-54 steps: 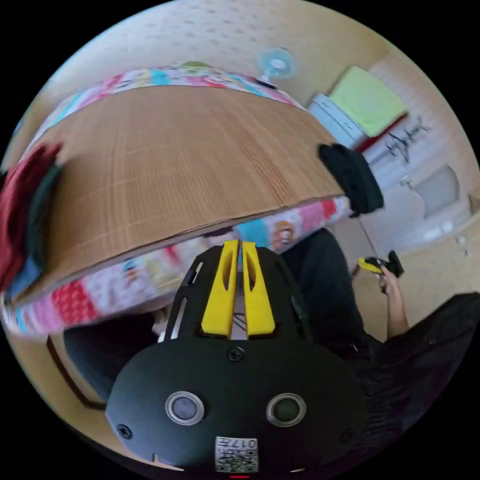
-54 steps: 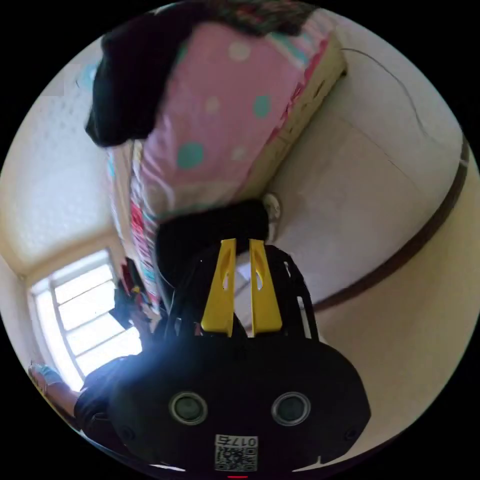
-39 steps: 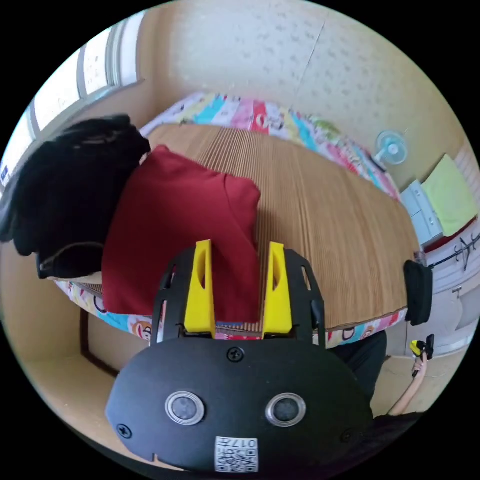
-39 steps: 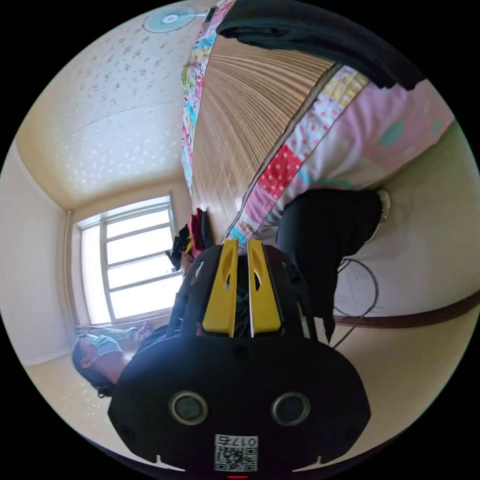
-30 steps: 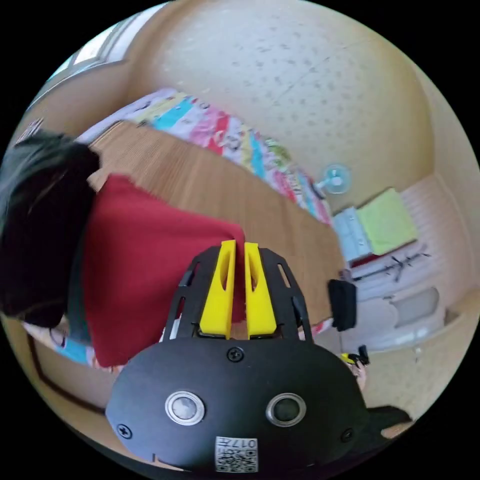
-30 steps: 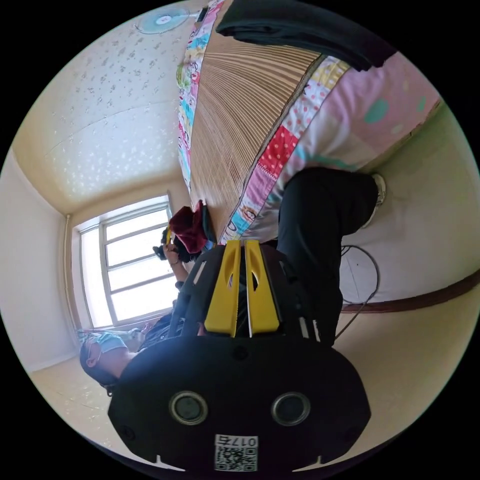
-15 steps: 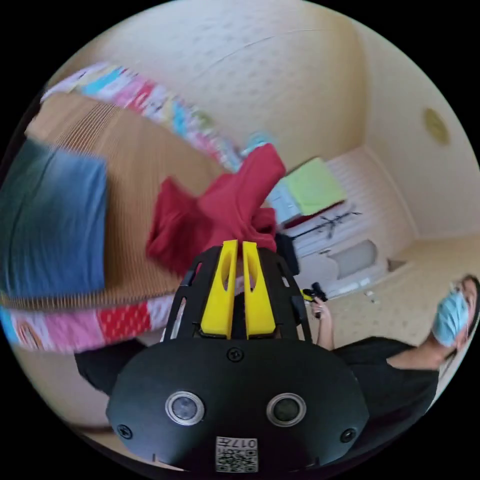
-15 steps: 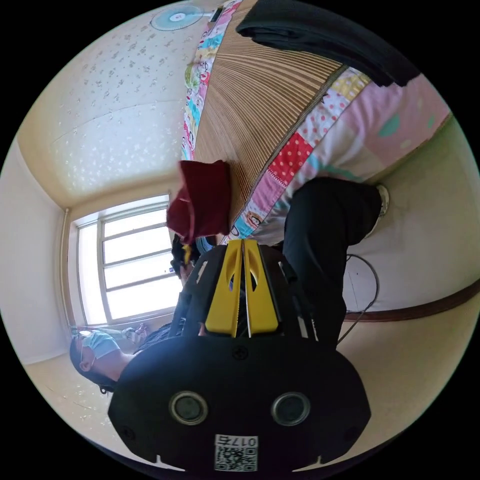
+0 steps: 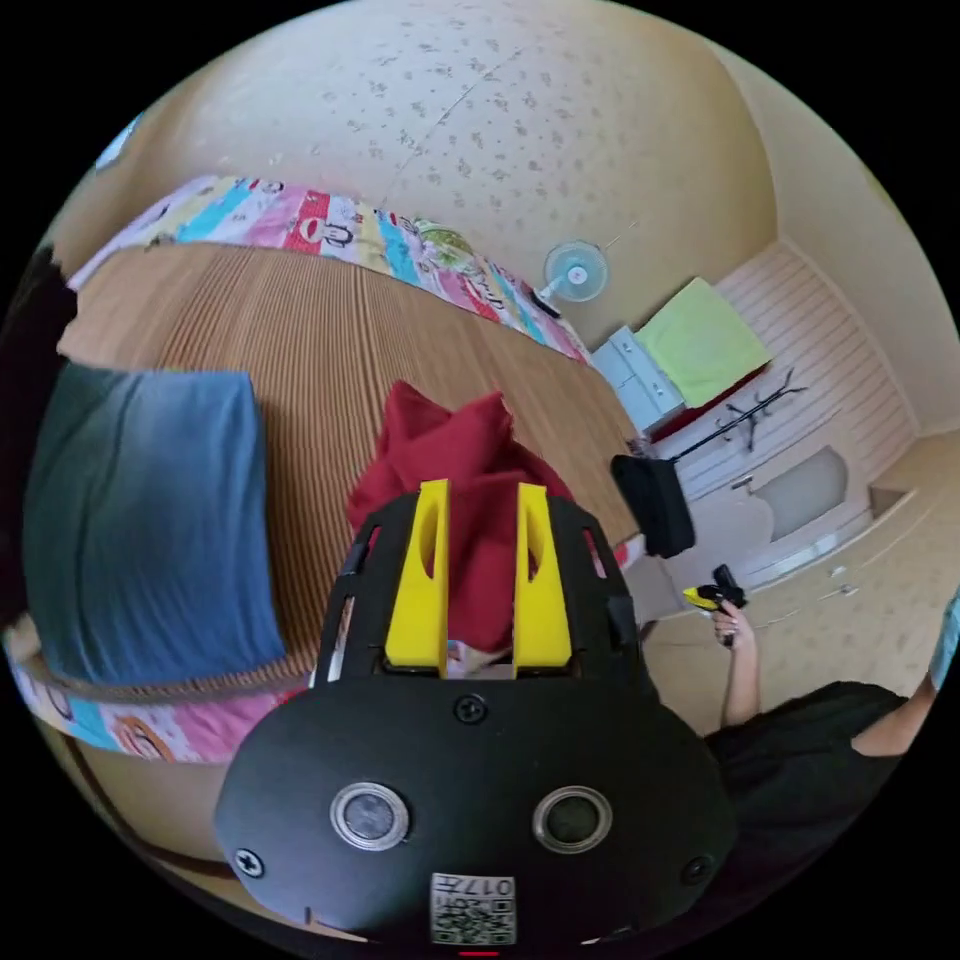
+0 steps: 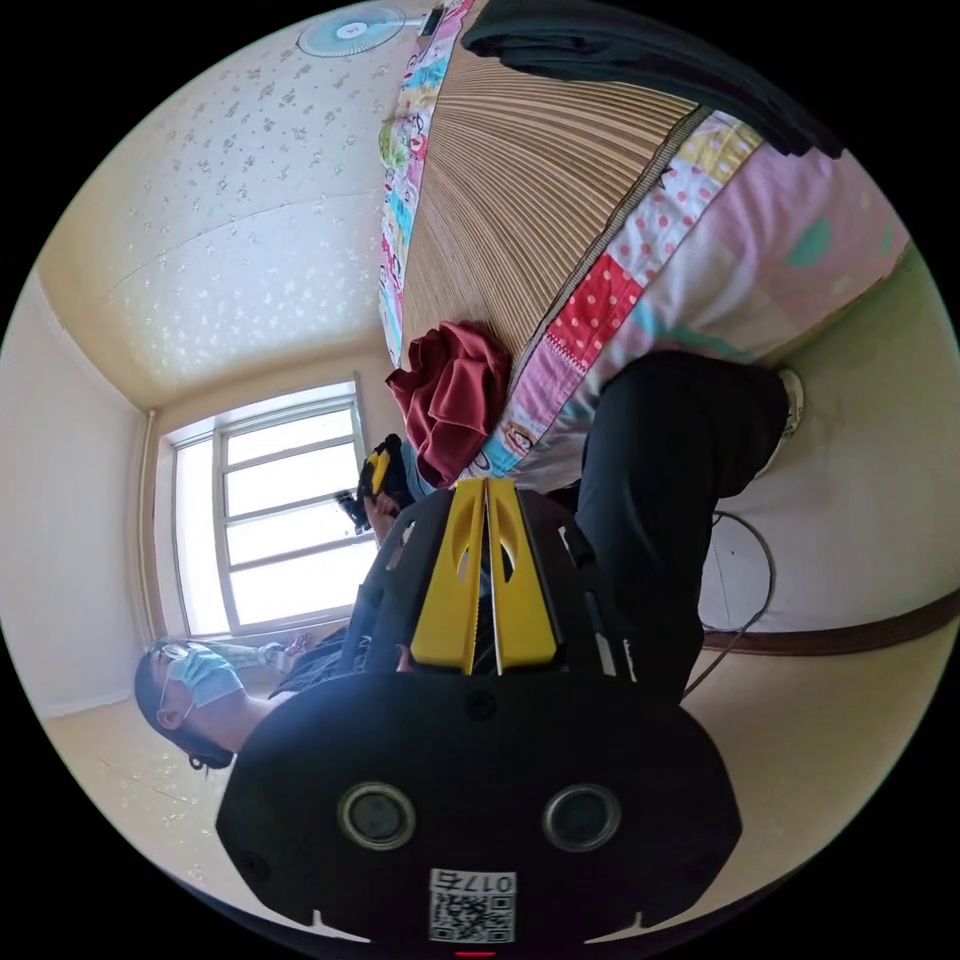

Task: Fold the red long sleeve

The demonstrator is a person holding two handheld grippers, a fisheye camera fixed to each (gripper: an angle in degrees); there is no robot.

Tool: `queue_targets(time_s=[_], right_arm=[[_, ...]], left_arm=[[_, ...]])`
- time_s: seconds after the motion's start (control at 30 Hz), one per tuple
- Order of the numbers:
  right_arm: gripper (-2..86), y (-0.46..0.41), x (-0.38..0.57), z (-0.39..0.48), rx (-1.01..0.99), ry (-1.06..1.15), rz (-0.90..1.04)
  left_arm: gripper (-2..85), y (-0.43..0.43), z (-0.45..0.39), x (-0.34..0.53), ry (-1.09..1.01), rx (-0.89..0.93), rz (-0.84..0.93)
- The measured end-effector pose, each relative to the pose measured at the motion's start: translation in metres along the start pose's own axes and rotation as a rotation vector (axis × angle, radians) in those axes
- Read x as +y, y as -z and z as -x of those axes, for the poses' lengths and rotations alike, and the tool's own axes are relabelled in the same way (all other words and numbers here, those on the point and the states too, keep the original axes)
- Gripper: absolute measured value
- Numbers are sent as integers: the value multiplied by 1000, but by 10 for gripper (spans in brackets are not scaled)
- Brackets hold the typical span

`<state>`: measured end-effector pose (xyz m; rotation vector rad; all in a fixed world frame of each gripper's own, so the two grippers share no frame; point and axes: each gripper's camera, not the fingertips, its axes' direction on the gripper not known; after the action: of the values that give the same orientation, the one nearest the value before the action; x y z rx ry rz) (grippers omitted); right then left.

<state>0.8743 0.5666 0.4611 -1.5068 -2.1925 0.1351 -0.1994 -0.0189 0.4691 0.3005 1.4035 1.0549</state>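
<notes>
Progress is minimal: shirt (image 9: 462, 470) lies in an unfolded heap at frame centre on the mat (image 9: 300, 330), near the bed edge. Left gripper (image 9: 480, 570) is released, jaws apart around nothing. Right gripper (image 10: 485, 575) is clenched and empty, low beside the bed. Spreading flat and all folds remain
</notes>
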Motion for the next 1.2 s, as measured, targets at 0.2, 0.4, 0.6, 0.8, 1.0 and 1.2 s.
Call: queue_targets(time_s=[0.2,0.4,0.6,0.8,1.0,1.2], right_arm=[[5,-7,20,-22,-69,-3,-9],[4,-4,51,-49,-60,-37,-58],[4,-10,72,-63,-85,-6,-80],[6,-45,83,-45,-73,156,-11],[14,-89,113,-1,-7,439,57],[67,-141,146,41,-49,729,98]], left_arm=[[171,-63,56,-78,-43,-54,305],[98,-87,103,-49,42,36,527],[38,23,74,-9,-147,504,170],[27,153,3,1,-626,1054,-166],[29,239,-66,16,-985,1466,-254],[26,283,-80,43,-1088,2012,-368]])
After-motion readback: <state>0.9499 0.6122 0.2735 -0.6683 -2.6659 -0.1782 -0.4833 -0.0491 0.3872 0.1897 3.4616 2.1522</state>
